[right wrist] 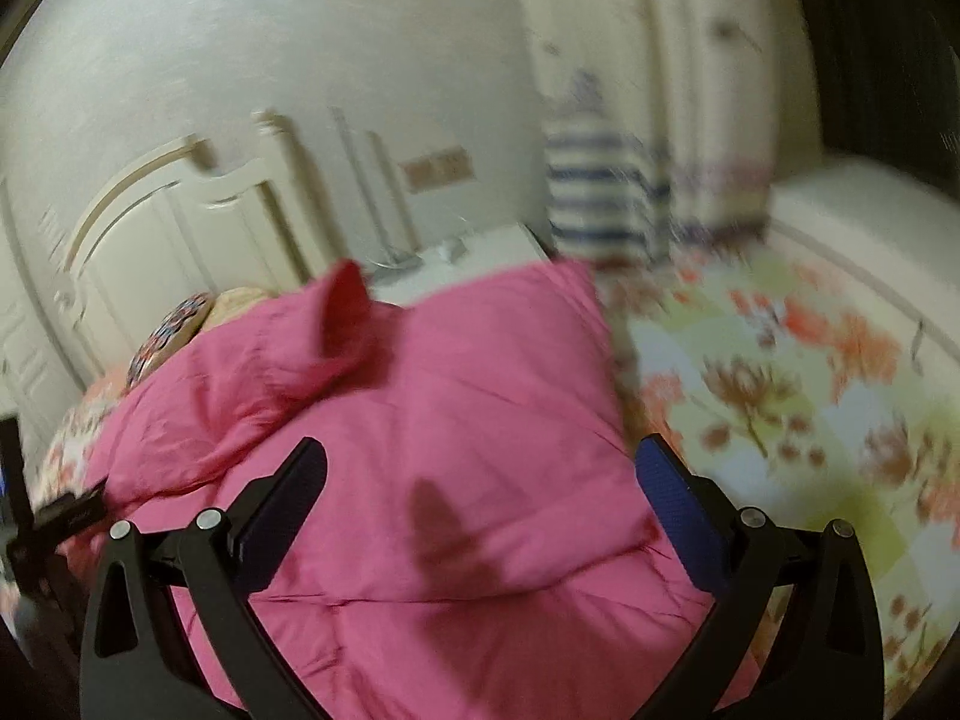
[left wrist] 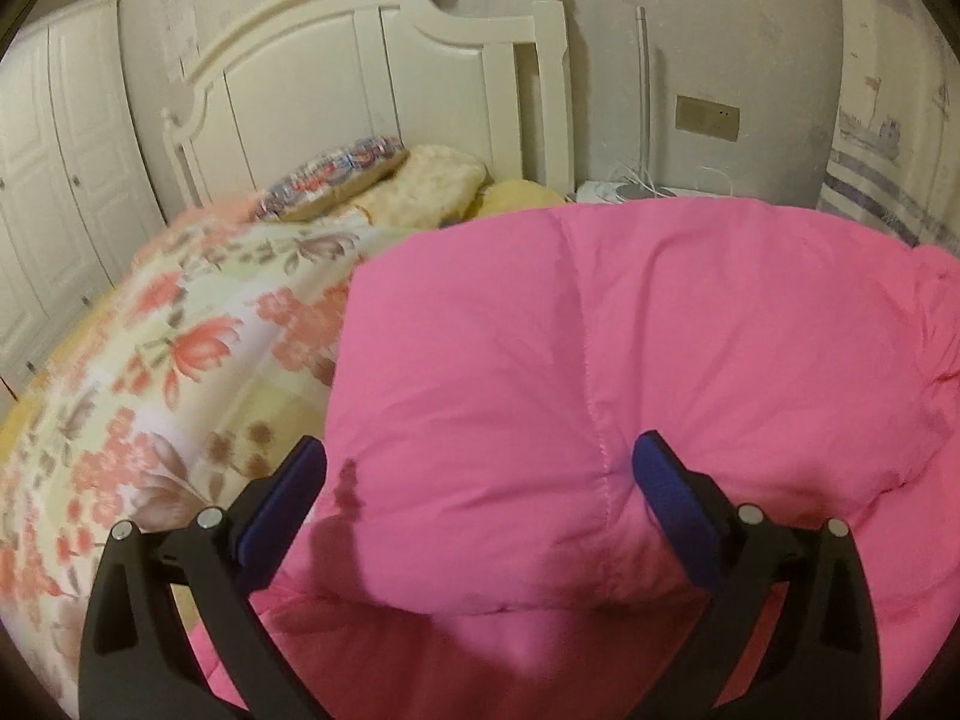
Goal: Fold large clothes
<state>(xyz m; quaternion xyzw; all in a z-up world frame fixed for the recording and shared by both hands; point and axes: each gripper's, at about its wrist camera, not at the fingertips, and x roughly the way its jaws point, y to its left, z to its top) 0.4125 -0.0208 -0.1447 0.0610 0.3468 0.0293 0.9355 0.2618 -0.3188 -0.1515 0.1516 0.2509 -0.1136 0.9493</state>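
A puffy pink padded garment (left wrist: 600, 360) lies folded over on the floral bedspread (left wrist: 150, 372). My left gripper (left wrist: 480, 456) is open, its blue-padded fingers (left wrist: 672, 498) spread above the garment's near left part, holding nothing. In the right wrist view the same pink garment (right wrist: 432, 420) fills the centre, with a raised flap (right wrist: 345, 312) at its far side. My right gripper (right wrist: 480, 456) is open and empty above the garment's near right part. This view is blurred.
A cream headboard (left wrist: 372, 72) and pillows (left wrist: 384, 180) stand at the far end of the bed. White wardrobe doors (left wrist: 54, 180) are at left. A bedside table (right wrist: 480, 252) and striped curtain (right wrist: 606, 198) lie beyond the garment. The floral bedspread (right wrist: 792, 396) extends to the right.
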